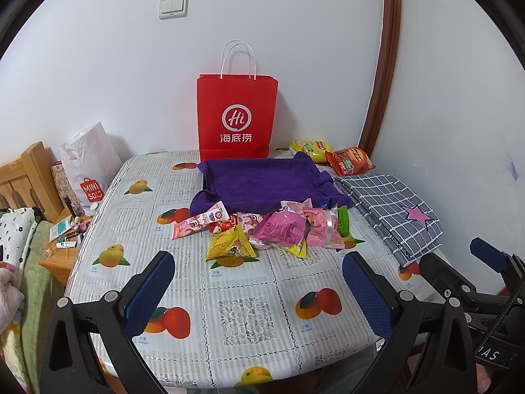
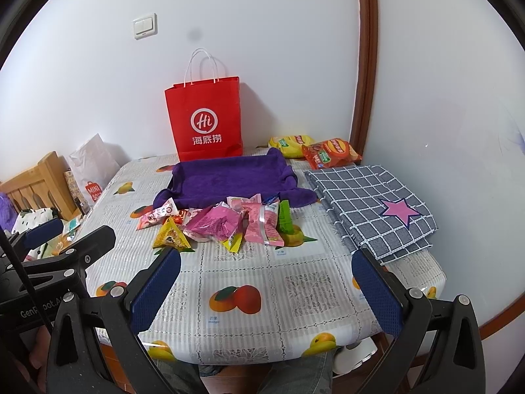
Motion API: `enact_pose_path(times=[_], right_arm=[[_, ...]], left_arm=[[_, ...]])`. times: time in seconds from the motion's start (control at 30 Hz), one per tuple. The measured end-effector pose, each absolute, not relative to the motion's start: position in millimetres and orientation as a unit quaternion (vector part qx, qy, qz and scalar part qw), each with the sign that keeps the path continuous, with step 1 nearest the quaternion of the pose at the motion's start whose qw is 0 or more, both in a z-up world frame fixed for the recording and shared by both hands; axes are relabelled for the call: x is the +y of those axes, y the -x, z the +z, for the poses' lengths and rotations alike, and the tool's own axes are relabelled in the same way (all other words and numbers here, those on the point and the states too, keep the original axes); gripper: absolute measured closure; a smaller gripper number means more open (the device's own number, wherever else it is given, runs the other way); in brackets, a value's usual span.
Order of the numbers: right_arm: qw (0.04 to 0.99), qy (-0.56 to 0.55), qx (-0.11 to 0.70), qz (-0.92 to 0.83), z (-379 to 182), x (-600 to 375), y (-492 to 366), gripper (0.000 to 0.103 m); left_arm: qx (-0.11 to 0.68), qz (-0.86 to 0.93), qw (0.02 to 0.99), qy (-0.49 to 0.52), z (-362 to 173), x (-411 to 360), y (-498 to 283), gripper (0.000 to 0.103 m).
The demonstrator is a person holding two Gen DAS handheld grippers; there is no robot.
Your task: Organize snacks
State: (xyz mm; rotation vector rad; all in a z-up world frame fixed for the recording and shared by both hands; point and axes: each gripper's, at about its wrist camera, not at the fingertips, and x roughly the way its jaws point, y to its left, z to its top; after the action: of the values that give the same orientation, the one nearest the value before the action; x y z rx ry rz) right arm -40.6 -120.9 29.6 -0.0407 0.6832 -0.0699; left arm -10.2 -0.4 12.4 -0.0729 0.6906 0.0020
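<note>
A heap of small snack packets (image 1: pixel 279 229) (image 2: pixel 223 223), pink, yellow and green, lies mid-table in front of a tray lined with a purple towel (image 1: pixel 262 184) (image 2: pixel 229 177). A yellow triangular packet (image 1: pixel 229 244) (image 2: pixel 170 238) sits at the heap's near left. Two chip bags, yellow (image 1: pixel 310 149) (image 2: pixel 288 144) and orange (image 1: pixel 349 161) (image 2: pixel 331 152), rest at the back right. My left gripper (image 1: pixel 259 262) hovers open over the near table, nothing between its blue pads. My right gripper (image 2: pixel 265 259) is likewise open and empty, short of the heap.
A red paper bag (image 1: pixel 236 115) (image 2: pixel 205 121) stands against the wall behind the tray. Folded grey checked cloth with a pink star (image 1: pixel 393 210) (image 2: pixel 370 203) covers the table's right side. A wooden bedside stand with clutter (image 1: pixel 62 239) and a white shopping bag (image 1: pixel 88 170) sit left.
</note>
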Motion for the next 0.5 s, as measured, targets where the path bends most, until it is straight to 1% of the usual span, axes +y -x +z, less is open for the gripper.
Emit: enact_pose_path(times=[0.5], right_arm=[[0.942,0.021,0.334,-0.034,31.4,-120.0,42.1,0.0]], left_arm=[[0.337,0.001,0.941,0.037,12.2,-1.4,10.5,0.0]])
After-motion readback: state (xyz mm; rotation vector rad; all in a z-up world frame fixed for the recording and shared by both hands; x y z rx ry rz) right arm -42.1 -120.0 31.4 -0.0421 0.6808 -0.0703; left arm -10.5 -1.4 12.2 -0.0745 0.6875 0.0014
